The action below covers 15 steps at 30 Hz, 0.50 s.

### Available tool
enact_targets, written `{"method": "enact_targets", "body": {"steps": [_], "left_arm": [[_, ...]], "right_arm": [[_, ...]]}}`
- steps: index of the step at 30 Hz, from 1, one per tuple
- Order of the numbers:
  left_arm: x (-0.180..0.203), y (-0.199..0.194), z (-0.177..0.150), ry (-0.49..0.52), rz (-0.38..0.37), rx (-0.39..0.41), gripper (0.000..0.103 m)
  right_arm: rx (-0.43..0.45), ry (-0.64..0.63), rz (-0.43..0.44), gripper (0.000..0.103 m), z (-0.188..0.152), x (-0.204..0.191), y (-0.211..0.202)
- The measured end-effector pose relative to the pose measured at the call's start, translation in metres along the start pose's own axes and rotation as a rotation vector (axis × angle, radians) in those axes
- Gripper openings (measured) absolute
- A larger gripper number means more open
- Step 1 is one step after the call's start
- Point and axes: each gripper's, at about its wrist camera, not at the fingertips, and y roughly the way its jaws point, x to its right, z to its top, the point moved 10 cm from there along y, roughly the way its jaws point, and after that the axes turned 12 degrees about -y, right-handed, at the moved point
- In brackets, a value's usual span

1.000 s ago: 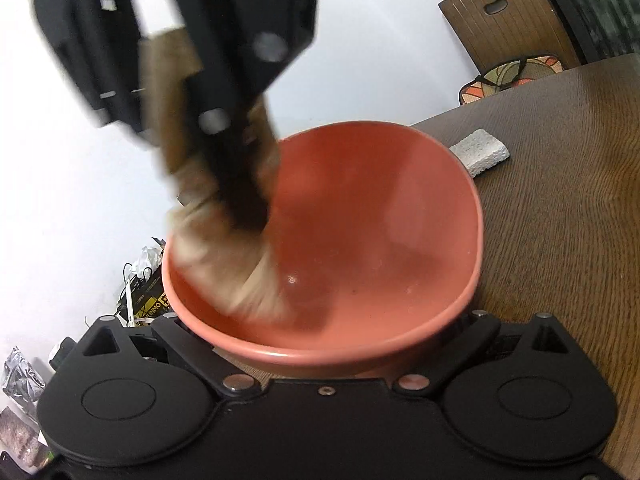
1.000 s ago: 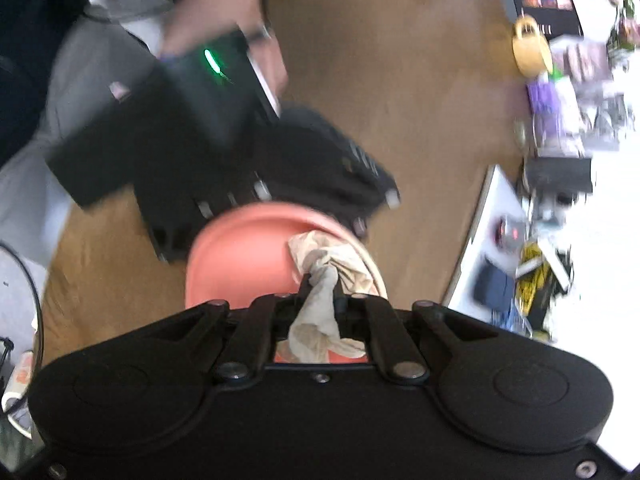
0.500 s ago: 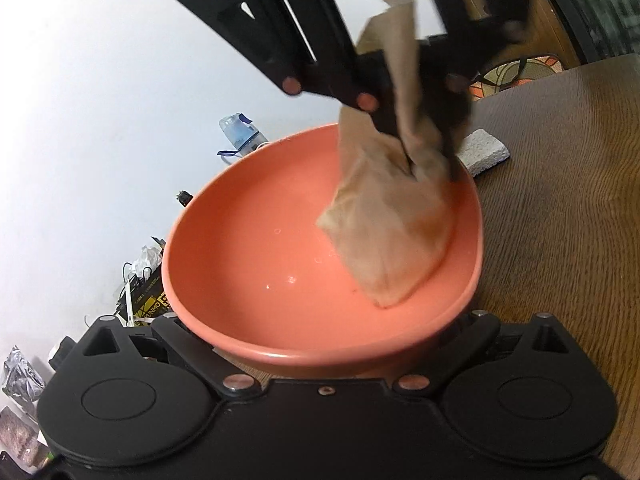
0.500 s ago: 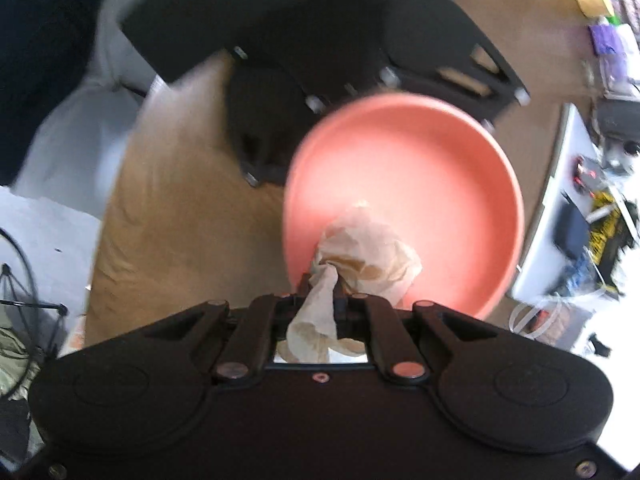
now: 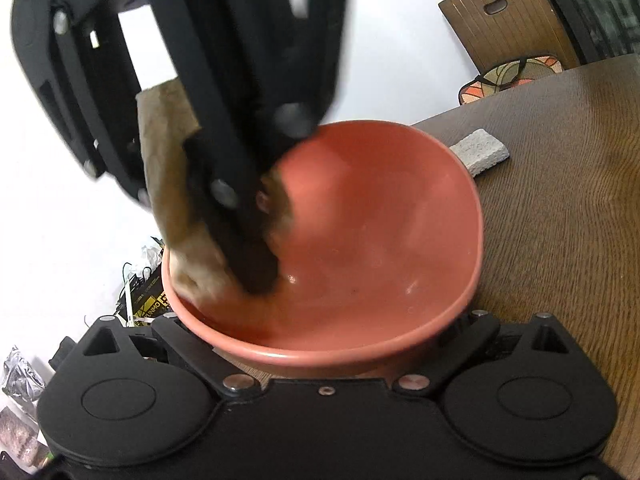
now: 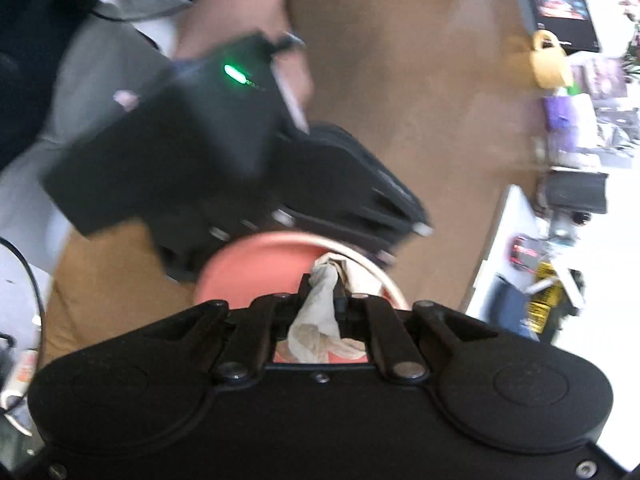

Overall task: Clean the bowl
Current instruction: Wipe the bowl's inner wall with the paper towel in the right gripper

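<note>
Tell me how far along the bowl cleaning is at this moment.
Mid-wipe. Done: the left gripper holds the bowl by its near rim, tilted up off the table, and the right gripper is shut on the cloth. In hand: the cloth is pressed against the bowl's inner wall, blurred with motion. Left: small wet specks show on the bowl floor, so wiping goes on; the bowl is not yet set down.

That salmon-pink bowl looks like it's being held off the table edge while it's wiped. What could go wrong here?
1. The salmon-pink bowl is gripped only at its near rim by the left gripper, partly past the edge of the brown wooden table; hard wiping might tip or drop it.
2. The crumpled beige paper towel is pinched in the right gripper; damp paper may tear.
</note>
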Motion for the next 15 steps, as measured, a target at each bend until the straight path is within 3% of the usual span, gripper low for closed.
{"method": "enact_targets", "body": {"steps": [4,9,15], "left_arm": [[0.002,-0.004,-0.001,0.0,-0.001,-0.001,0.097],[-0.01,0.008,0.0,-0.002,-0.002,-0.002,0.097],[-0.017,0.018,-0.001,-0.003,-0.003,-0.003,0.097]], "right_arm": [[-0.103,-0.007,-0.012,0.007,-0.029,-0.002,0.013],[-0.186,-0.001,0.057,0.007,-0.048,-0.028,0.018],[-0.164,0.0,0.168,0.007,-0.029,-0.064,0.022]]}}
